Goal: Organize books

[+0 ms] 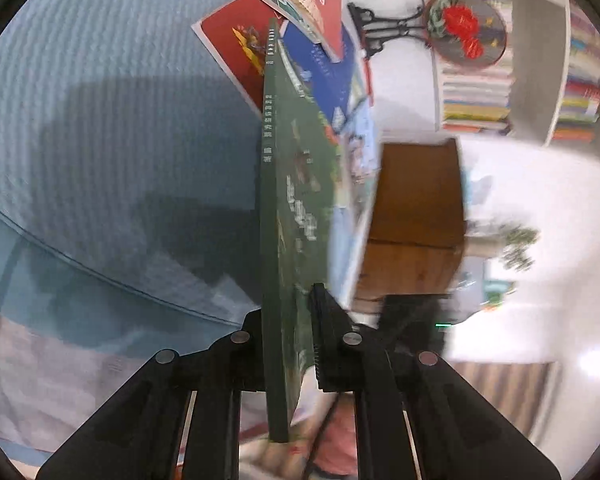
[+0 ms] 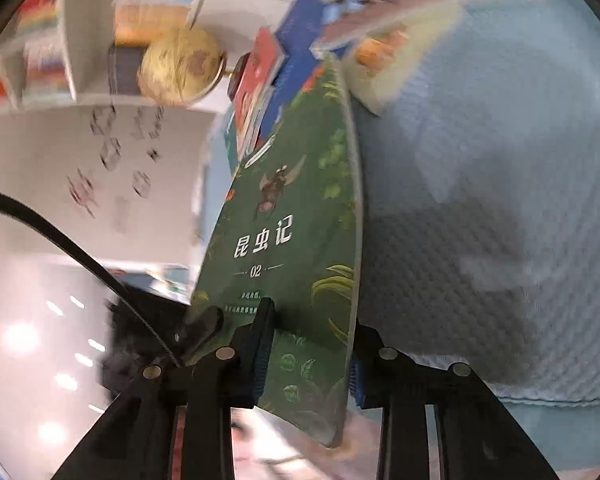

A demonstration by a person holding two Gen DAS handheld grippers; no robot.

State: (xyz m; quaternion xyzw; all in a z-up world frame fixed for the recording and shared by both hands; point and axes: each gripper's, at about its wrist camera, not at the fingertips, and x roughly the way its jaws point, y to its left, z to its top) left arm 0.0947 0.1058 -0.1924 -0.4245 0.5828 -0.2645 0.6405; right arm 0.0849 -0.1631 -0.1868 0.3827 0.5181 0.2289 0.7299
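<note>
My left gripper (image 1: pixel 288 320) is clamped on the green book (image 1: pixel 288 200), spine up. My right gripper (image 2: pixel 312 344) pinches the same book's cover (image 2: pixel 296 216). It's held on edge above the blue tablecloth (image 1: pixel 100 120), loose books (image 1: pixel 316 40) beyond, bookshelf (image 1: pixel 540 80) behind.

I see a pale blue ribbed cloth (image 1: pixel 100 100), a globe (image 2: pixel 180 66), a round embroidered flower frame (image 1: pixel 466 28), a brown wooden box (image 1: pixel 418 200).
</note>
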